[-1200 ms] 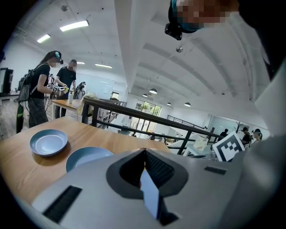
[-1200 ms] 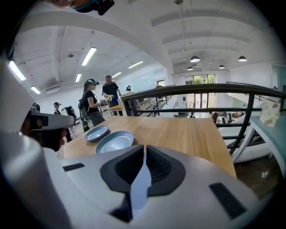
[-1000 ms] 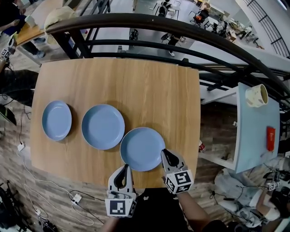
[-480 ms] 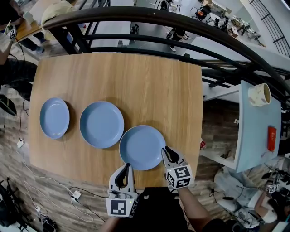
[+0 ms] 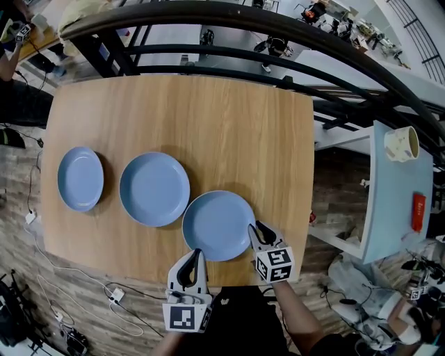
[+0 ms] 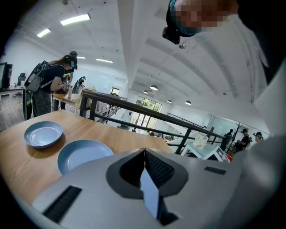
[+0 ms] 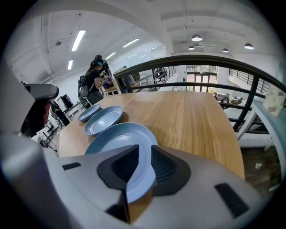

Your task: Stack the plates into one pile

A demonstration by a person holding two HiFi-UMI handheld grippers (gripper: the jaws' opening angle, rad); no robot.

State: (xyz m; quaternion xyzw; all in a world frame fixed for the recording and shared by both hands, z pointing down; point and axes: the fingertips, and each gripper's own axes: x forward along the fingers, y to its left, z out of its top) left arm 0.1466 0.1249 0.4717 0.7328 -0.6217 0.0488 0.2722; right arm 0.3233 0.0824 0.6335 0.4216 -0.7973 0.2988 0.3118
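Plate (image 5: 217, 224) sits between right hand-held gripper's (image 5: 258, 228) opening jaws

A big wooden table (image 5: 229, 125) stands on a brown wood floor (image 5: 62, 278), with a black railing (image 5: 208, 12) curving behind it. A small pale blue table (image 5: 389, 201) sits off to the right, and long lights (image 7: 78, 40) shine on the white ceiling (image 7: 147, 18). Thin wires (image 5: 117, 297) lie on that floor.

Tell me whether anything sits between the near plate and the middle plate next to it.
Nothing visible does: the near plate and the middle plate lie side by side on the table, and the middle plate is empty. The right gripper has just been opening its jaws, the near plate's rim between them.
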